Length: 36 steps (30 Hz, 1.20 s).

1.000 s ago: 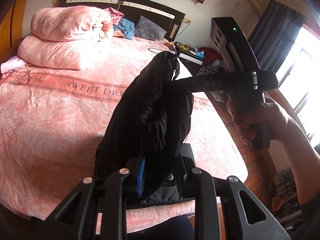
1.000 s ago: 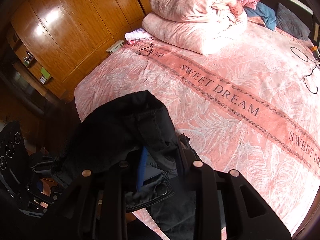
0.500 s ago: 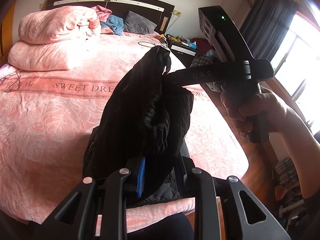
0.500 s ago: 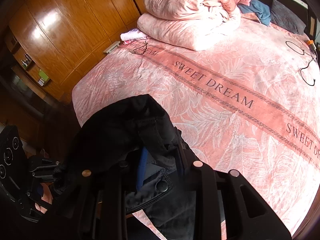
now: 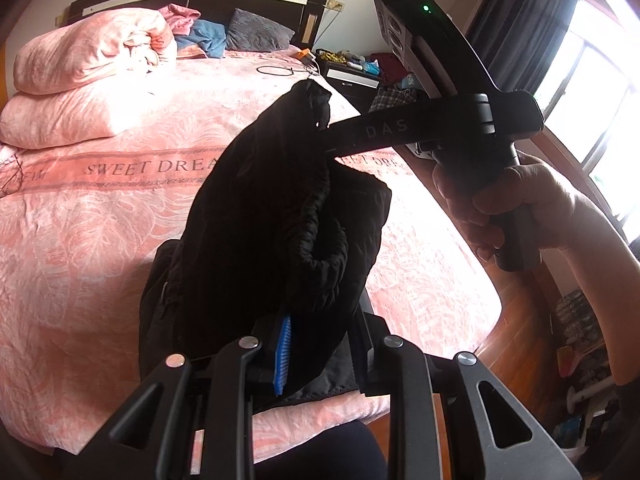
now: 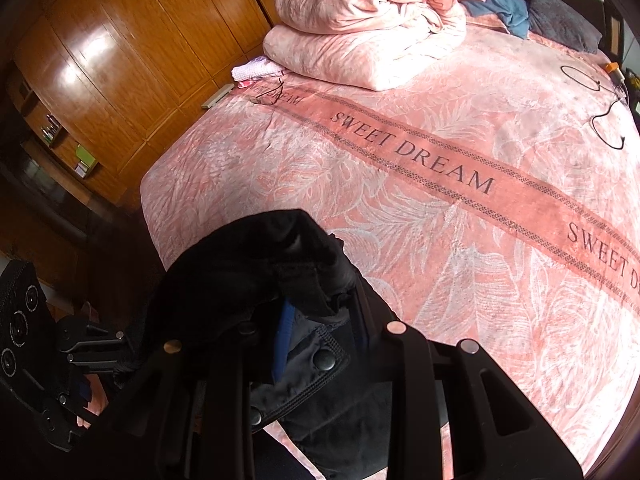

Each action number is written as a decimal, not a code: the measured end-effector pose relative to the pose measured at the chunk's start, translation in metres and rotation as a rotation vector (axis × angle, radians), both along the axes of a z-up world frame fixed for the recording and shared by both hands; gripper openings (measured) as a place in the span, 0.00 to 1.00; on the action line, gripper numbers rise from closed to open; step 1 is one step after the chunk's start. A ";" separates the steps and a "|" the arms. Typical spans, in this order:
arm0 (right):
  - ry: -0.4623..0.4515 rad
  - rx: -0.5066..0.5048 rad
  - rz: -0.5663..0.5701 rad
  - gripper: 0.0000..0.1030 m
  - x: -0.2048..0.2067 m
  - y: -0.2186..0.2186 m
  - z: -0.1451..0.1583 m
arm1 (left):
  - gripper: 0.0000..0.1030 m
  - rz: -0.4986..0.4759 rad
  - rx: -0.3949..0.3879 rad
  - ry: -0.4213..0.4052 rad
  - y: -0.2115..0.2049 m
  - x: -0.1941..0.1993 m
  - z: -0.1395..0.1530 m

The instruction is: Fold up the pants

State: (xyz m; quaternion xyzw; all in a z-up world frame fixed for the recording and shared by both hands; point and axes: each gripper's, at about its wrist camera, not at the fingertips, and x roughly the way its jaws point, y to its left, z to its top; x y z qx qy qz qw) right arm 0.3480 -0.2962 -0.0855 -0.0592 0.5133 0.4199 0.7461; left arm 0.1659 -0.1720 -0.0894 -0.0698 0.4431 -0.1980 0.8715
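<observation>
The black pants (image 5: 276, 216) have drifted slightly right over the pink bed (image 5: 88, 216), bunched and lifted, both the left gripper (image 5: 320, 344) and right gripper (image 6: 320, 320) fingers clenched on them.

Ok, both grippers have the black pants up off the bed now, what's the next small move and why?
Probably spread the two grippers apart and lower the black pants flat onto the pink bedspread. The left gripper and right gripper both clamp bunched fabric held in the air, so no crease line can be set yet, and the bedspread beneath offers open space.
</observation>
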 end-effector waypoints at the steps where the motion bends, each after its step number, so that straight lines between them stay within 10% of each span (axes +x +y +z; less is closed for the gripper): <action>1: 0.003 0.001 -0.002 0.25 0.001 -0.002 -0.001 | 0.24 -0.006 0.006 0.001 -0.003 0.000 -0.002; 36: 0.076 0.041 -0.057 0.25 0.003 -0.086 -0.077 | 0.24 -0.131 0.112 0.130 -0.079 0.026 -0.071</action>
